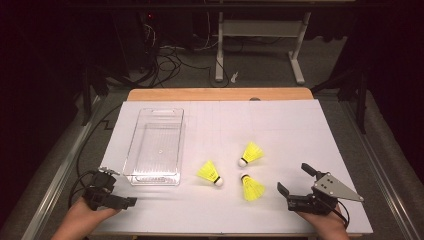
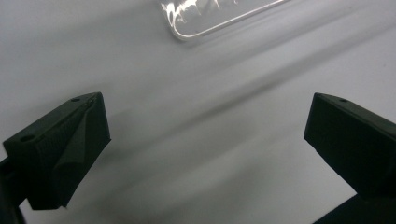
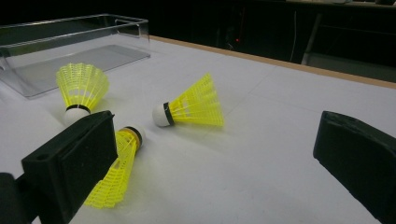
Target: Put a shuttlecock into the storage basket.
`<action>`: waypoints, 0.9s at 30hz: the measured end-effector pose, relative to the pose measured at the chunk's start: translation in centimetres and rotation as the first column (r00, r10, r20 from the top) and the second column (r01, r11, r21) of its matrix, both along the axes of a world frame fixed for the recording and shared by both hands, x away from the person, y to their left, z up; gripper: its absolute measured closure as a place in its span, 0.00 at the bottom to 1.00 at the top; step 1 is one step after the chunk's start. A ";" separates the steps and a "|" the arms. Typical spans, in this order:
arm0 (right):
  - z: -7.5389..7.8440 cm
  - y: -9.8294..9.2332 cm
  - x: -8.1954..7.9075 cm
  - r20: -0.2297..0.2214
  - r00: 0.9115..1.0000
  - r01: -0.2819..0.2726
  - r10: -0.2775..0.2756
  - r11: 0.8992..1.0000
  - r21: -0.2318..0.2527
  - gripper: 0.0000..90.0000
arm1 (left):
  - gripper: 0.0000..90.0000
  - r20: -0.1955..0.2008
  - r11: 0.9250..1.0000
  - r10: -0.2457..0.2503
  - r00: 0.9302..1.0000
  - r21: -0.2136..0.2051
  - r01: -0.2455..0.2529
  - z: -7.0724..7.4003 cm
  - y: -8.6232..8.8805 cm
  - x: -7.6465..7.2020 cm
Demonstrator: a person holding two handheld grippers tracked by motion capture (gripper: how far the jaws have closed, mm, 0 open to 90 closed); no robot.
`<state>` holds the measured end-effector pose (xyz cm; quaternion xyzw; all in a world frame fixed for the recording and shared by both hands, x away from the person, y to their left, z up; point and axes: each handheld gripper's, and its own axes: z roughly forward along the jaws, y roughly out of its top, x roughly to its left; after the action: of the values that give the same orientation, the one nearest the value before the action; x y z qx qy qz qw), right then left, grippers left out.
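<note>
The right claw (image 1: 296,181) stands wide apart, holding nothing, low over the white tabletop (image 1: 280,125) near its front edge. Just ahead of it and to its left lies the nearest shuttlecock (image 1: 251,188), on its side with the white cork pointing away from the claw and the yellow skirt toward it; in the right gripper view this shuttlecock (image 3: 116,165) sits partly behind the claw's left jaw, close to it, though contact cannot be told. Farther ahead, between the two jaws in that view, a second shuttlecock (image 3: 191,105) lies on its side, clear of the claw. A third shuttlecock (image 3: 80,91) stands cork-down farther to the left, beyond the left jaw.

The left claw (image 1: 122,201) is also spread wide and empty, hovering over bare tabletop. The clear plastic bin (image 1: 155,145) lies just ahead of it; in the left gripper view a rounded corner of the bin (image 2: 210,18) shows beyond the jaws, apart from them.
</note>
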<state>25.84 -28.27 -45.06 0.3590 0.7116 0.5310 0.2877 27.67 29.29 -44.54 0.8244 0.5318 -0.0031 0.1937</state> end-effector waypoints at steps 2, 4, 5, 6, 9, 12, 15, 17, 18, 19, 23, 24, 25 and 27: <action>0.0 0.0 0.0 0.001 1.000 -0.001 0.001 1.000 -0.002 0.00 | 0.02 -0.017 1.000 -0.007 1.000 0.011 0.007 -0.2 -0.1 0.1; 0.0 0.1 0.0 0.001 1.000 -0.001 0.001 1.000 -0.001 0.00 | 0.01 -0.033 1.000 -0.016 0.999 0.011 0.016 -0.2 -0.2 0.3; 0.0 0.1 0.0 0.001 1.000 -0.002 0.002 1.000 -0.001 0.00 | 0.01 -0.036 1.000 -0.019 0.999 0.014 0.019 -0.2 -0.3 0.3; 0.0 0.1 0.0 0.000 1.000 -0.001 0.001 1.000 0.000 0.00 | 0.01 -0.040 1.000 -0.022 0.999 0.019 0.022 -0.2 -0.3 0.4; 0.0 0.1 0.0 0.001 1.000 -0.001 0.001 1.000 0.001 0.00 | 0.01 -0.074 0.998 -0.045 0.996 0.047 0.049 0.0 -0.8 0.7; 0.0 0.0 0.0 0.002 1.000 -0.001 0.001 1.000 0.000 0.00 | 0.01 -0.098 0.997 -0.057 0.994 0.051 0.062 0.0 -1.1 0.8; 0.0 0.0 0.0 0.003 1.000 -0.002 0.002 1.000 0.002 0.00 | 0.01 -0.116 0.996 -0.060 0.991 0.059 0.067 0.1 -1.2 1.0; 0.0 0.0 0.0 0.003 1.000 -0.002 0.002 1.000 0.002 0.00 | 0.01 -0.120 0.996 -0.061 0.991 0.062 0.069 0.2 -1.3 1.1; 0.0 0.0 0.0 0.004 1.000 -0.004 0.004 1.000 -0.003 0.00 | 0.01 -0.121 0.995 -0.062 0.991 0.065 0.070 0.3 -1.3 1.1; 0.0 0.0 0.0 0.003 1.000 -0.005 0.005 1.000 -0.003 0.00 | 0.01 -0.127 0.996 -0.058 0.990 0.064 0.066 0.4 -1.4 1.1; 0.0 0.1 0.0 0.003 1.000 -0.004 0.004 1.000 -0.005 0.00 | 0.01 -0.137 0.992 -0.070 0.988 0.097 0.084 1.0 -1.8 1.2; 0.0 0.1 0.0 0.003 1.000 -0.004 0.004 1.000 -0.005 0.00 | 0.01 -0.137 0.992 -0.070 0.988 0.097 0.084 1.0 -1.8 1.2; 0.0 0.1 0.0 0.003 1.000 -0.004 0.004 1.000 -0.006 0.00 | 0.01 -0.139 0.990 -0.072 0.988 0.109 0.088 1.1 -1.9 1.3; 0.0 0.1 0.0 0.002 1.000 -0.002 0.002 1.000 -0.004 0.00 | 0.01 -0.146 0.990 -0.070 0.987 0.111 0.087 1.2 -2.0 1.3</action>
<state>25.79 -28.22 -45.11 0.3571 0.7127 0.5304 0.2884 29.00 27.30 -43.38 0.8524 0.5105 -0.0379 0.1065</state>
